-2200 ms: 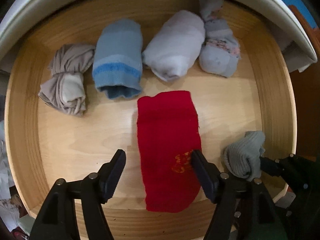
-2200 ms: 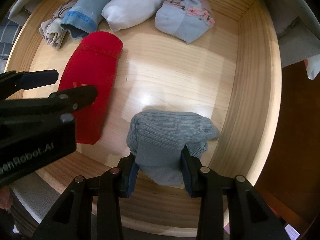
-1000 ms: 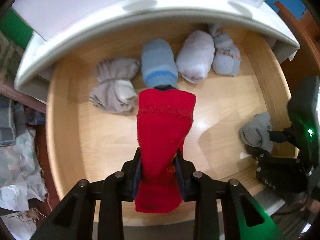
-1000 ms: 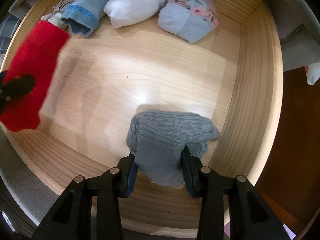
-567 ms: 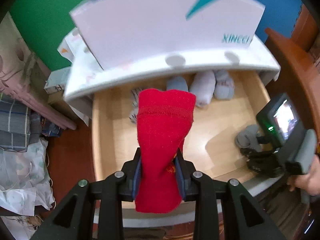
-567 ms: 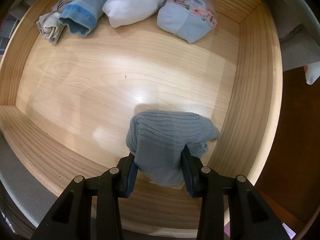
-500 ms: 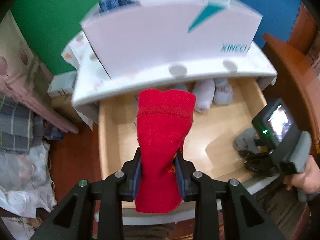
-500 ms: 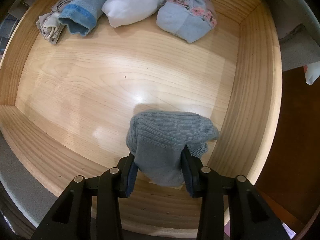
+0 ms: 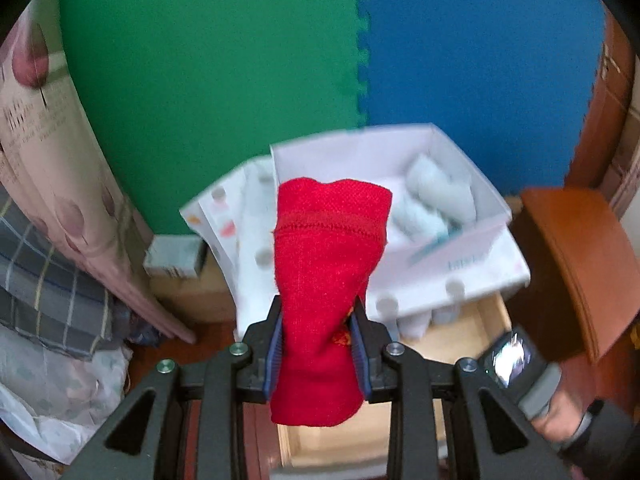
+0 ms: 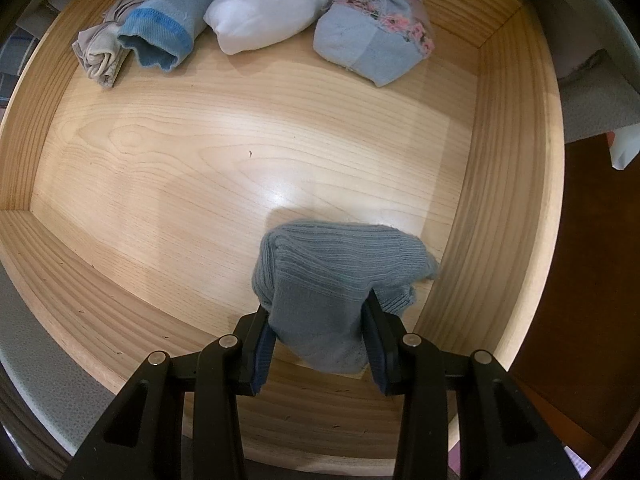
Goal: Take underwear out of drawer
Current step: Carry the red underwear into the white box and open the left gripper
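Red folded underwear [image 9: 328, 280] is clenched in the left claw [image 9: 316, 354], lifted clear above the wooden drawer [image 10: 512, 200] for removal, while the right claw [image 10: 320, 344] grasps a grey bundle [image 10: 332, 280] at the drawer's five o'clock corner, ready to lift.

From my feed the back wall is foam puzzle mats, a green mat [image 9: 208, 80] joined to a blue mat [image 9: 480, 72]. A reddish-brown wooden cabinet [image 9: 576, 264] sits at right, a pink flowered curtain [image 9: 48, 152] and plaid bedding [image 9: 44, 292] at left.
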Demonstrator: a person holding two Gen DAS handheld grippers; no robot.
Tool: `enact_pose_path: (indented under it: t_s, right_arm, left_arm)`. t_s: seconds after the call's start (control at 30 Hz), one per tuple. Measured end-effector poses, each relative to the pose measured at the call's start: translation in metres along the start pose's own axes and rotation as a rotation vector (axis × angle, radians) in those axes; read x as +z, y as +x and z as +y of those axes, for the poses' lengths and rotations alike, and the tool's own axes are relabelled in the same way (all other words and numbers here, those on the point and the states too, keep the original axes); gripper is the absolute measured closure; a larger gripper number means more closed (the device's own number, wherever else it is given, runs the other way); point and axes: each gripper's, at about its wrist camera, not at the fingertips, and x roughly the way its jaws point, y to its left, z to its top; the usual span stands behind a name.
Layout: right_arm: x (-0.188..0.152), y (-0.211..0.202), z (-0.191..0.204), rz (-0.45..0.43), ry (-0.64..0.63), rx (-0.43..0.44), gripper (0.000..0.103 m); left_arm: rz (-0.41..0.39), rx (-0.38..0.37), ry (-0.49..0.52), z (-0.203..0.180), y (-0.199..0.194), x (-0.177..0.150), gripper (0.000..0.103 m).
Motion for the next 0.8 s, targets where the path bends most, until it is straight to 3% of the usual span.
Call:
enact_pose_path:
  t_s: [0.2, 0.4, 0.6, 0.8]
  right_arm:
    - [-0.003, 0.001, -0.006, -0.003, 0.004, 0.008, 0.066]
    - [-0.003, 0.001, -0.012, -0.004, 0.002, 0.013, 0.066]
    - [-0.002, 0.002, -0.015, -0.004, 0.003, 0.015, 0.065]
    - [-0.001, 0.003, -0.014, -0.002, -0.001, 0.012, 0.065]
  left_arm:
    - [-0.059, 0.004, -0.004, 0.005, 0.006, 0.058, 0.073]
    - [-0.032, 0.020, 0.008, 0.001, 0.060, 0.097, 0.073]
    - [0.035, 0.001, 0.030, -0.011, 0.117, 0.103, 0.073]
    - [0.157, -0.044, 0.068, -0.032, 0.163, 0.080, 0.073]
